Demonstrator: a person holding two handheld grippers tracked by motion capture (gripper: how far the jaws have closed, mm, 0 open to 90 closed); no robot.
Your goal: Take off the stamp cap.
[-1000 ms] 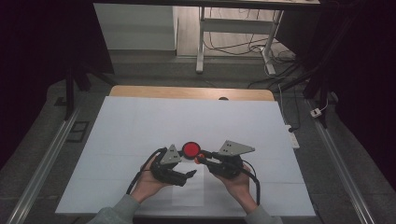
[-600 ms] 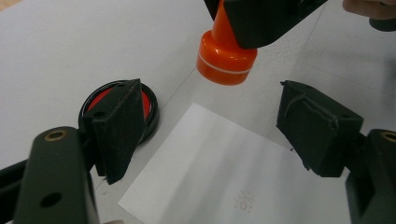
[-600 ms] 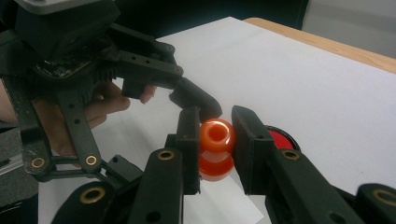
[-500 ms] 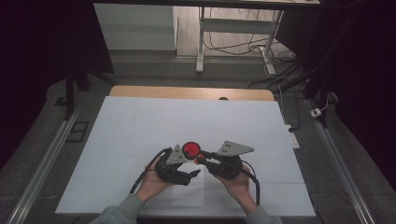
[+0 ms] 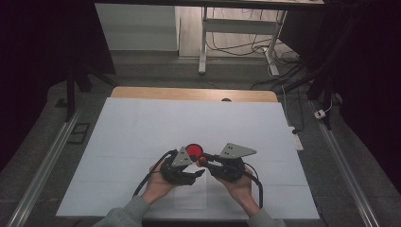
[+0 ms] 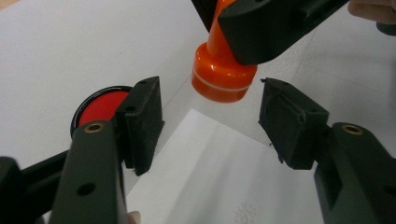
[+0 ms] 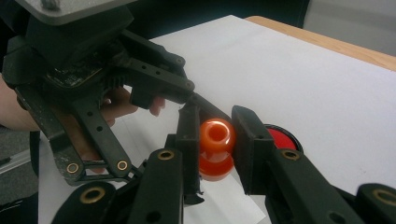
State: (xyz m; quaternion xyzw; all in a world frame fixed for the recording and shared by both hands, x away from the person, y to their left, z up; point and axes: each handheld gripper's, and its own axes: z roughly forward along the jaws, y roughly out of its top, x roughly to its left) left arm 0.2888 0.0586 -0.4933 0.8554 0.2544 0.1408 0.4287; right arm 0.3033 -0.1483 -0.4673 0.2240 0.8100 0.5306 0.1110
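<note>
My right gripper (image 7: 216, 134) is shut on the neck of an orange stamp (image 7: 215, 148), whose round base (image 6: 223, 74) hangs just above a small white sheet of paper (image 6: 219, 177). My left gripper (image 6: 210, 121) points at the stamp from close by. Its jaws have just been closing and stand half apart, with nothing pressed between them and the paper's corner below. A round red ink pad (image 5: 193, 150) lies on the table just beyond both grippers, also seen behind the left jaw as the ink pad (image 6: 100, 105).
A large white cover (image 5: 142, 127) spreads over the table, with a wooden strip (image 5: 189, 93) at its far edge. Metal rails (image 5: 42, 165) run along both sides. Table legs and cables (image 5: 236, 45) stand on the floor beyond.
The left gripper's jaws have narrowed and it has edged a little toward the right gripper. The right gripper and the stamp have stayed where they were.
</note>
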